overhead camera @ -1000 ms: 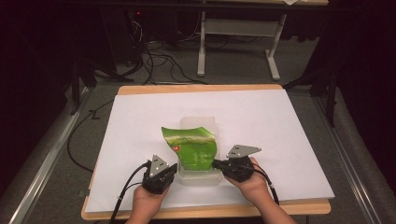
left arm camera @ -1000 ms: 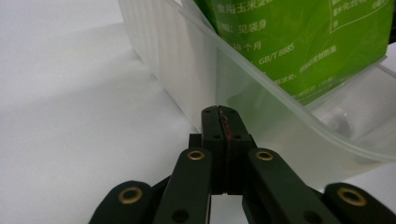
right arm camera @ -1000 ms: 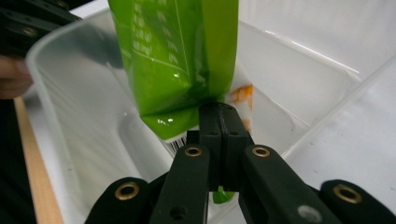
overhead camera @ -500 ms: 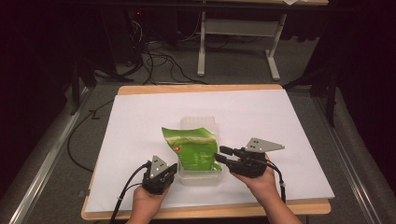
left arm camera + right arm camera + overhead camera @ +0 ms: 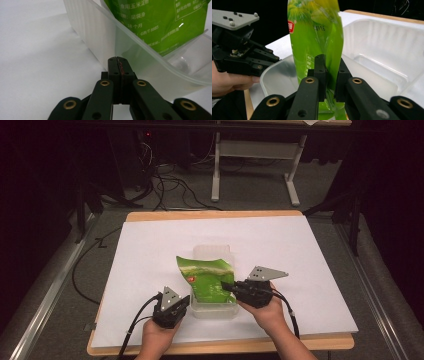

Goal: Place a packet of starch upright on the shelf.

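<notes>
Right gripper [image 5: 226, 285]: back in at the green bag [image 5: 207, 279] after standing off to the bag's right half a second ago. Its jaws have just been closing and now pinch the bag's edge, seen in the right gripper view. Bag edge slightly raised over the clear container [image 5: 216, 310].

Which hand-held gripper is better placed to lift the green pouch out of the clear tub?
The right hand-held gripper: its jaws have just been closing and now pinch the green pouch. The left hand-held gripper is shut beside the clear tub, outside its wall.
</notes>
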